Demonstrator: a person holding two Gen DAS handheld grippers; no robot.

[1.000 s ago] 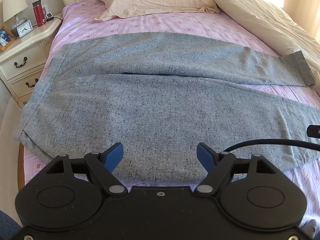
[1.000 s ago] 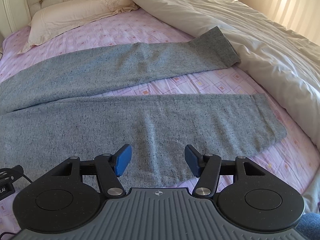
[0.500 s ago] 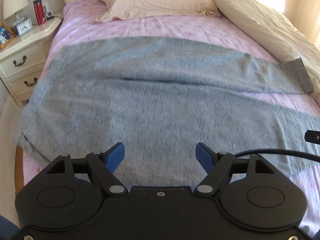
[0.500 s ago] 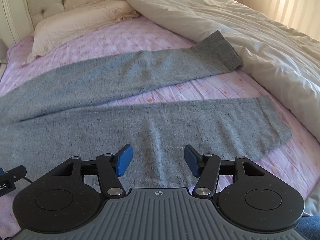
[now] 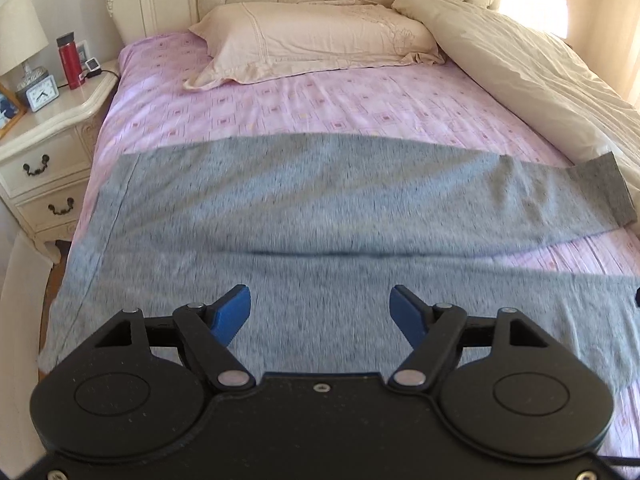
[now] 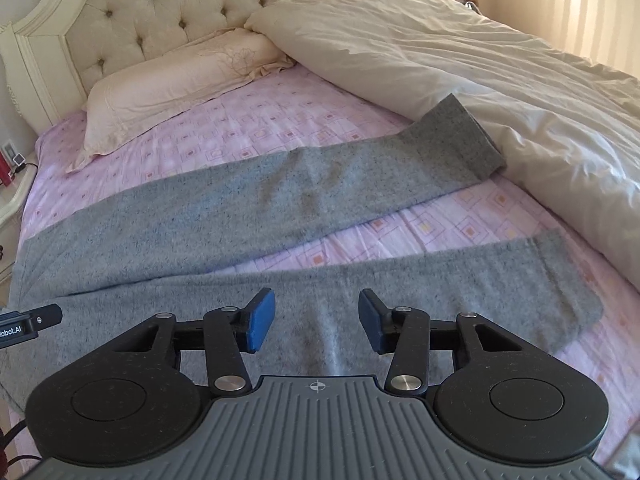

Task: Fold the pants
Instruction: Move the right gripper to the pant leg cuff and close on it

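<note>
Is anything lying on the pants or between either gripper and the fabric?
Nothing visible. The grey pants lie bare on the pink sheet; only the far cuff touches the duvet, and both grippers hang over open fabric.

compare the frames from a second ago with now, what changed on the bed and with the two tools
Both tools pulled up and back from the gray pants, so more of the headboard and pillow shows. The right tool is closing, its blue pads nearer together, with nothing gripped; the left tool stays wide open and empty. The pants lie spread as before, legs apart, the far cuff against the duvet.
</note>
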